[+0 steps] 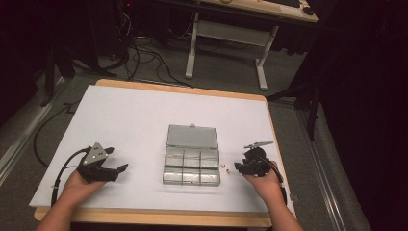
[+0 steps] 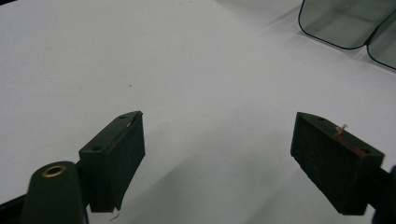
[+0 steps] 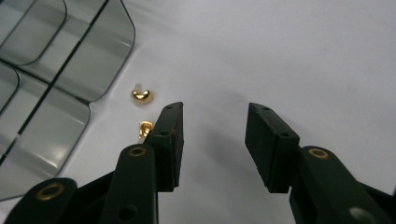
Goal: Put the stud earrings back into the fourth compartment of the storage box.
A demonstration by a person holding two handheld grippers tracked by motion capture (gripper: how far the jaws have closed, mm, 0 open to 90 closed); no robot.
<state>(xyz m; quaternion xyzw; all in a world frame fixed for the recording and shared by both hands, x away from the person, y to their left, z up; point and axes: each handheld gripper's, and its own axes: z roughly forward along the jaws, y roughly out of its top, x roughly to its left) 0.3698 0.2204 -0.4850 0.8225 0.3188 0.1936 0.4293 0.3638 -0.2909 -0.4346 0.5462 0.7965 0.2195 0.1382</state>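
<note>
At the near edge of the table (image 1: pixel 144 115), two forearms come in from the bottom of the high view, each hand carrying a hand-held gripper. The left hand-held gripper (image 1: pixel 115 163) rests low over the white surface on the left, well apart from everything else. In the left gripper view its jaws stand wide apart with nothing but bare white table between them; it is open and holds nothing.

The right hand-held gripper (image 1: pixel 239 168) sits near the table's right side, pointing toward the box. In the right gripper view (image 3: pixel 212 140) its jaws stand partly apart, with only white surface between them, so it grips nothing. Just beside the outer face of one jaw lie two small gold pieces on the table: the nearer gold piece (image 3: pixel 145 127) is partly hidden behind that jaw and seems to touch or nearly touch it, though contact cannot be told for sure; the farther gold piece (image 3: pixel 141 95), rounded and shiny, lies a little beyond it, apart from the jaw. In the high view both show as tiny pale specks between the gripper and the box.

Just past the gold pieces stands the clear compartment box (image 1: pixel 191 166), its lid (image 1: pixel 192 136) tilted open at the back. Its rounded compartments show at the upper left of the right gripper view. Beyond the table lie a grey floor (image 1: pixel 226 77), loose cables (image 1: pixel 144 57) and the legs of a second desk (image 1: pixel 260 62).
</note>
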